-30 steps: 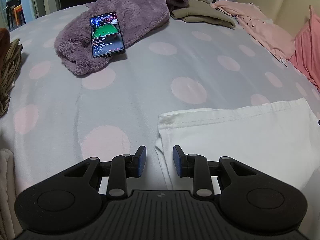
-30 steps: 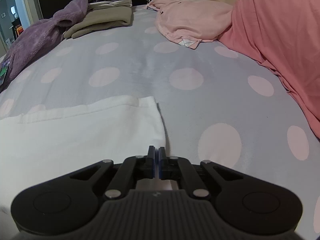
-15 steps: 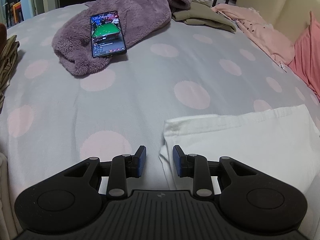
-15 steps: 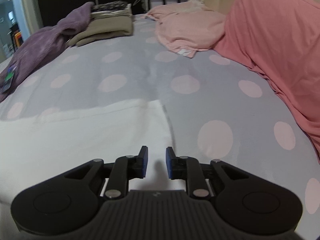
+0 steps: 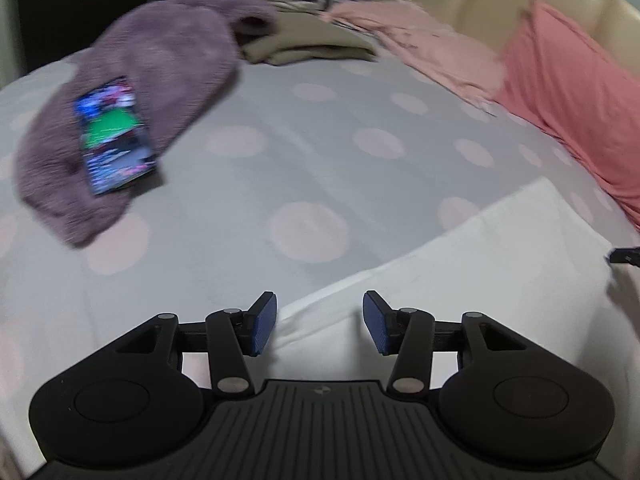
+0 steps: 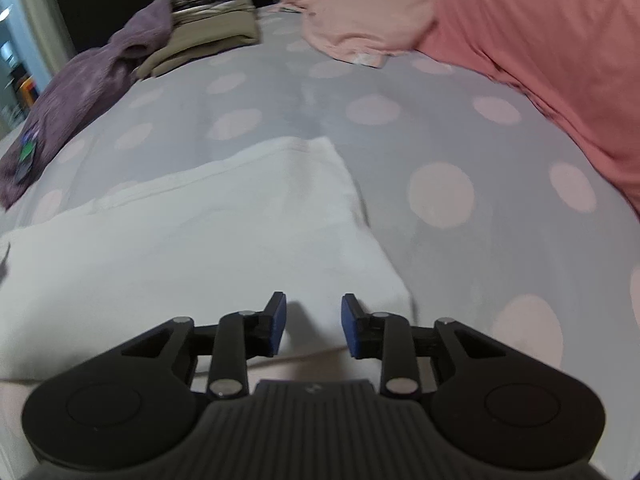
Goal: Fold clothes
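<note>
Bed (image 5: pixel 304 168) under a grey sheet with pale pink dots, cream headboard (image 5: pixel 472 4) behind, dark room beyond. Folded white garment (image 6: pixel 192 240) flat on the near part of the bed, below both grippers. Left gripper (image 5: pixel 319 323) over its near-left edge, fingers (image 5: pixel 262 322) released and opening, nothing pinched. Right gripper (image 6: pixel 313 328) over its near-right corner, fingers (image 6: pixel 278 328) likewise apart and opening, pressing on nothing. Farther back: purple fleece (image 5: pixel 168 80) with a lit phone (image 5: pixel 114 134) lying on it, olive folded stack (image 6: pixel 208 42), pink garment (image 6: pixel 360 28), coral pillow (image 6: pixel 540 60) along the right side. Left view blurred.
</note>
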`<state>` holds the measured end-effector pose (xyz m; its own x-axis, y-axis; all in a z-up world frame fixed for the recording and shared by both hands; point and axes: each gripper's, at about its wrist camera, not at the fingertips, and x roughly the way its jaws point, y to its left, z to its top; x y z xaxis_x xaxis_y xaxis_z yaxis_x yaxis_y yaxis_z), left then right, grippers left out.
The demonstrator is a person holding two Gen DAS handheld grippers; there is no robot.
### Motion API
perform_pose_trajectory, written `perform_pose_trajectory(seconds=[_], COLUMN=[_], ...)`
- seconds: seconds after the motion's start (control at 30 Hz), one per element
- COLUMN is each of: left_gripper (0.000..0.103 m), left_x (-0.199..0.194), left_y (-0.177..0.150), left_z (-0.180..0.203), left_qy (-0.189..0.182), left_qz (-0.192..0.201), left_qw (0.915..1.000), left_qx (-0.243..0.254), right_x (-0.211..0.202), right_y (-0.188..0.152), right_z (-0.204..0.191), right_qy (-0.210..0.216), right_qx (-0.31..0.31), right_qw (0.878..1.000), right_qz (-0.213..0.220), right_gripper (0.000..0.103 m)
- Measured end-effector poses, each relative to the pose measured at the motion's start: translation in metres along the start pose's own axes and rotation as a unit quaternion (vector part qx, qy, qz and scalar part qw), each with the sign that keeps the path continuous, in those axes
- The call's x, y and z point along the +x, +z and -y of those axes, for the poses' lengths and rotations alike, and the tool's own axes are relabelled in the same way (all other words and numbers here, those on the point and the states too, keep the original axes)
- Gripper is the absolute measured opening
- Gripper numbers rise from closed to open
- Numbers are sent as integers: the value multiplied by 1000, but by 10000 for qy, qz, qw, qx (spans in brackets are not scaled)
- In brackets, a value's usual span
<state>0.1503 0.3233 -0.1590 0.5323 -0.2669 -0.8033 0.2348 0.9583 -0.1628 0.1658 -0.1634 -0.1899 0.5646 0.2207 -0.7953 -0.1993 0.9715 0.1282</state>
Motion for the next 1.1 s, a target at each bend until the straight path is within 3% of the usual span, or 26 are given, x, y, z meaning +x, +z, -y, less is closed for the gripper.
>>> perform_pose_trajectory(seconds=[0.27,0.43,0.63,0.8,1.1], left_gripper=[47,48,48,48,51], left_x=[30,54,96,133,182], left_y=[21,42,72,89,113], left_z=[33,64,122,164,210], left_qy=[-353,-762,-1372,-1958,-2422], left_qz=[-241,-241,-415,-787,-1169], left_qw=[9975,9942,9855,9741,9589], left_qx=[555,724,911,815,903], right_x=[-3,-1,2,6,13], right_y=[-15,-24,-27,-35,-44], right_z=[20,26,41,47,50], right_qy=[72,135,290,235,252], right_qx=[952,1475,2765,3540,3979], right_qw=[9954,9888,9606,9349,9156], right_qz=[-126,-181,-84,105,516], right_gripper=[44,46,47,48,48])
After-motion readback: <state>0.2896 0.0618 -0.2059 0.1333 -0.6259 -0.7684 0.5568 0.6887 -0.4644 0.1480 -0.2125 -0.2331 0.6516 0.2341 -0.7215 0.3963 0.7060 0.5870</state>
